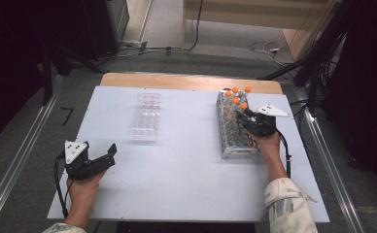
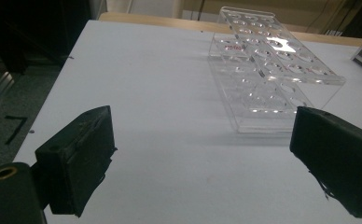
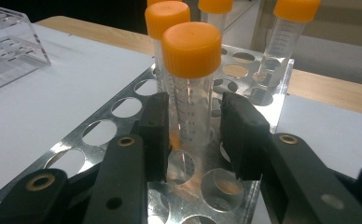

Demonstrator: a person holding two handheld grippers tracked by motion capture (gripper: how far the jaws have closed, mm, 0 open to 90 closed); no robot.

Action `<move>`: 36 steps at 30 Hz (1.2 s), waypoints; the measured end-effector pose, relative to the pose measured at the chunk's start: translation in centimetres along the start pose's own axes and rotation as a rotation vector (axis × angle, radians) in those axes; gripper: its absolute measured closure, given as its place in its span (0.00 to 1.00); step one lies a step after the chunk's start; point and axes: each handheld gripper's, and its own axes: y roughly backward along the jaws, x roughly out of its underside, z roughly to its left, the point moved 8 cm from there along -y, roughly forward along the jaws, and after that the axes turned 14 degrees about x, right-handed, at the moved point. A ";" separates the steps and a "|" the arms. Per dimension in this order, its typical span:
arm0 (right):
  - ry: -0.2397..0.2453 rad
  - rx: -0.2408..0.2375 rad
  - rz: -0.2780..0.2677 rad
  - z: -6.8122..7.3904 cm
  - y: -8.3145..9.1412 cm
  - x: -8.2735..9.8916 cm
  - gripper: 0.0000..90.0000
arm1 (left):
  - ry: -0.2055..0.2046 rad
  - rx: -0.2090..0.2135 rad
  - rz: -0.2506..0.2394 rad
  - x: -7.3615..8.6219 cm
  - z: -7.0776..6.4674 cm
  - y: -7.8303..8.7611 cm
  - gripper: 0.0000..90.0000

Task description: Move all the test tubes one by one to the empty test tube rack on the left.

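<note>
A metal tube rack (image 1: 231,138) stands at the right of the white table and holds several clear tubes with orange caps at its far end. My right gripper (image 1: 241,115) is over that rack. In the right gripper view its jaws stand on either side of the nearest orange-capped tube (image 3: 191,70), which is upright in the rack (image 3: 100,135). A narrow gap shows at the right pad, so the gripper (image 3: 193,126) is open. My left gripper (image 1: 111,155) hovers low at the front left, open and empty (image 2: 202,140). An empty clear plastic rack (image 1: 145,116) lies ahead of it (image 2: 272,70).
The white table top (image 1: 177,170) lies on a wooden board whose far edge (image 1: 186,81) shows. Cables trail from both grippers. Dark stands and floor cables surround the table. The clear rack's corner (image 3: 6,42) shows left in the right gripper view.
</note>
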 end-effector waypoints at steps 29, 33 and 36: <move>-0.003 0.010 -0.066 -0.2 1.1 -2.7 0.79 | -0.001 0.009 0.000 0.0 -0.1 0.0 0.08; -0.004 0.018 -0.084 -0.5 1.7 -3.3 0.79 | -0.004 0.009 0.000 -0.1 -0.1 0.0 0.08; -0.012 0.015 -0.103 -0.6 2.3 -3.9 0.79 | 0.000 0.010 -0.004 -0.1 -0.1 0.0 0.08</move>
